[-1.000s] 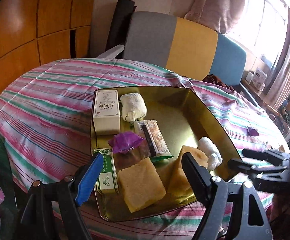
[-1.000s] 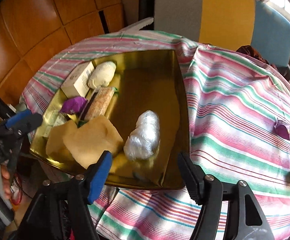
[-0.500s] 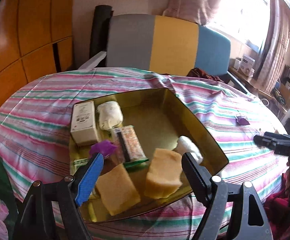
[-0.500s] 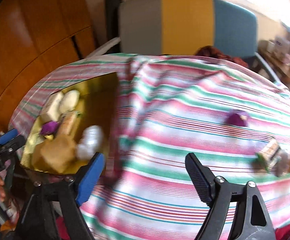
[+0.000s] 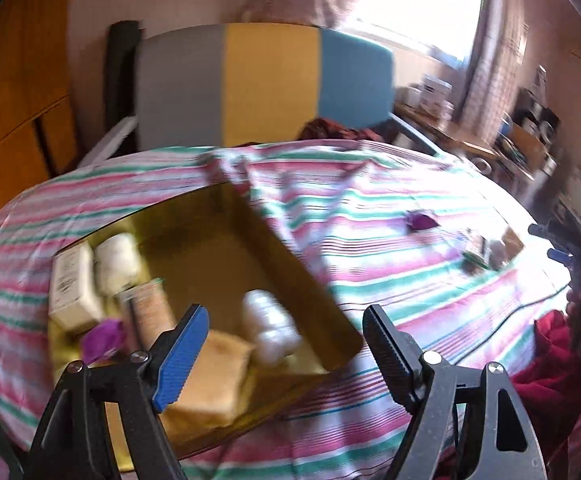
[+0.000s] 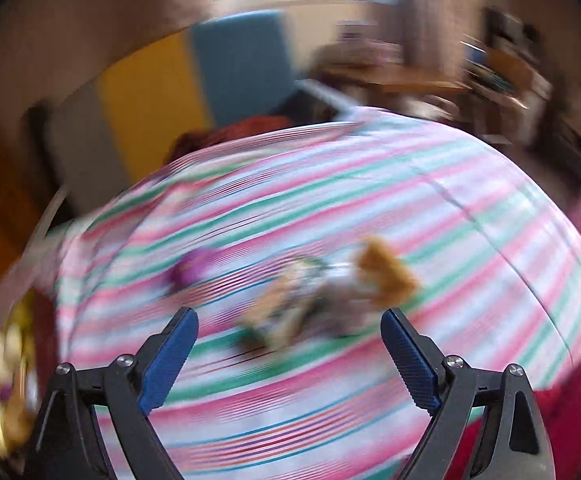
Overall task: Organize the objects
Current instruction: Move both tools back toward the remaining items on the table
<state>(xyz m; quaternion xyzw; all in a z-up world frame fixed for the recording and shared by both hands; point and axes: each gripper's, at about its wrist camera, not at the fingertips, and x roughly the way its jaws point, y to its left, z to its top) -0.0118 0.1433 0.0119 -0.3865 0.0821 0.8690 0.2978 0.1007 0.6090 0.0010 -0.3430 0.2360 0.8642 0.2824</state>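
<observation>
A round bench covered in a pink, green and white striped cloth [image 5: 370, 240] is shown from two gripper cameras, both blurred. A shallow square gold metal tray [image 5: 290, 276] is seen at its left, already holding a white carton, wrapped white bundles, a purple wrapper and tan sponge-like blocks [image 5: 214, 376]. Well apart, on the cloth to the right, a small loose cluster is left: a tan block [image 6: 386, 272], a patterned packet [image 6: 286, 312] and a purple wrapper [image 6: 194, 268]. The right gripper [image 6: 290, 356] is empty, and its jaws have just been opening wide above that cluster. The left gripper [image 5: 286, 352] is held open and empty over the tray's near corner. Because the cluster is tightly bunched, two items could be pinched together or a neighbour knocked aside; the loose cloth could also be snagged.
</observation>
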